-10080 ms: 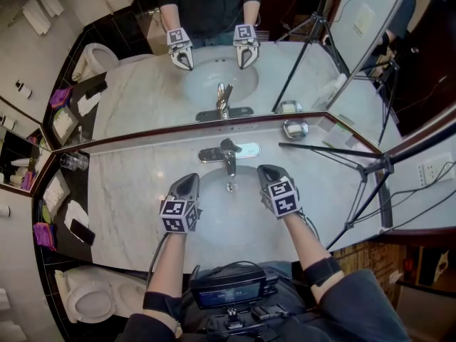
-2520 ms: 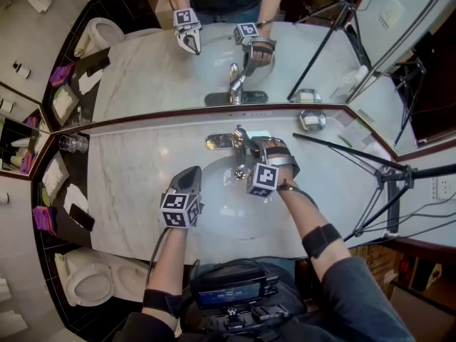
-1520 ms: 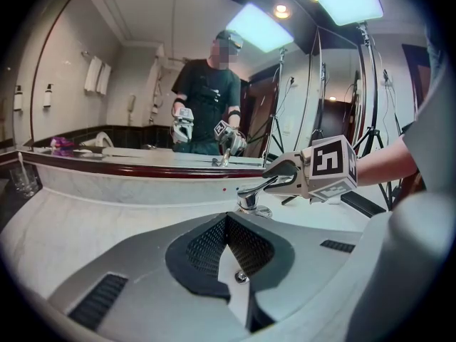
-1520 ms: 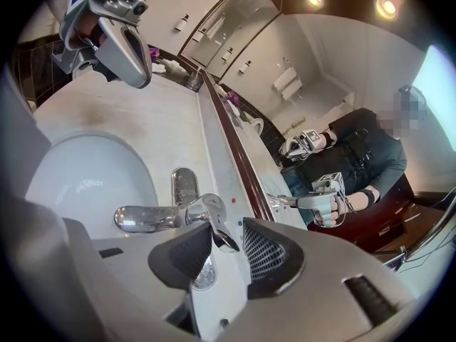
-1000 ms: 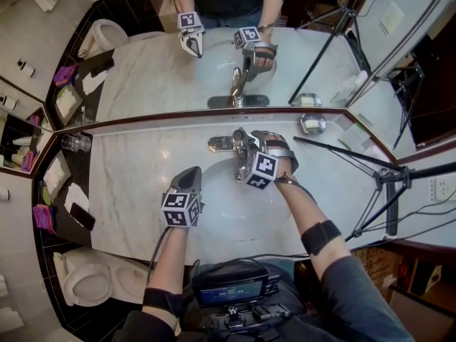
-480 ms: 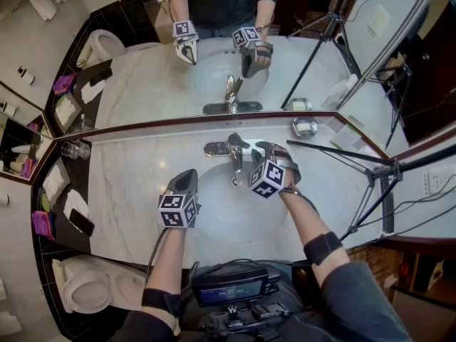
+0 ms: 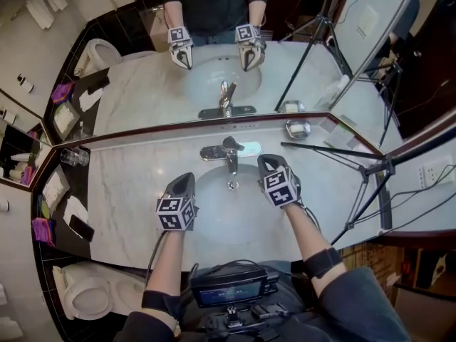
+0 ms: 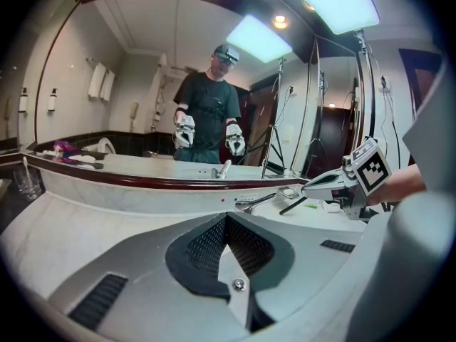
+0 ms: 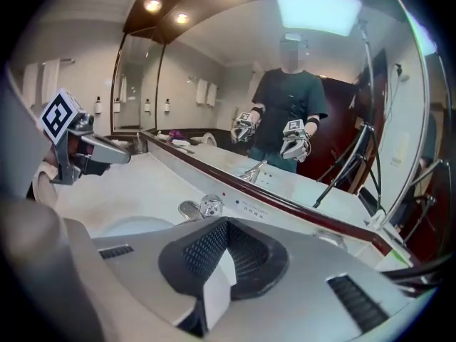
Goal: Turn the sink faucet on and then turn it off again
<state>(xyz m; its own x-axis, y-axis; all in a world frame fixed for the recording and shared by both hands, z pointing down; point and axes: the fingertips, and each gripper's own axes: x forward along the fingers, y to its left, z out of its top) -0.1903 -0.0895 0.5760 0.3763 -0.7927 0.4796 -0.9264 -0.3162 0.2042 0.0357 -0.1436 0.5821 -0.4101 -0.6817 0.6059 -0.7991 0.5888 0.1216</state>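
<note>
On the far left of the counter (image 7: 135, 191), the glass (image 7: 71, 159) and phone (image 7: 80, 228) sit well apart from both hands, so they look safe. The left gripper (image 7: 185, 180) hovers over the basin's (image 7: 228, 216) left rim with its jaws pressed together on nothing. The faucet (image 7: 230, 161) stands at the back of the basin between the two grippers, its lever (image 7: 231, 144) untouched. No stream shows. The likeliest fault is a lever not fully seated, which would leave a trickle that these views could miss. The right gripper (image 7: 265, 162) is just right of the faucet. Its jaws have just been closing with nothing between them and are now together, so going back to the lever would first need them spread, and the closed tip could knock it. A wide swing of the right arm could catch the tripod (image 7: 377, 168) leg or the dish (image 7: 297, 128). Count: one glass, one phone, two grippers, one faucet, one lever, one basin, one dish, one tripod.
</note>
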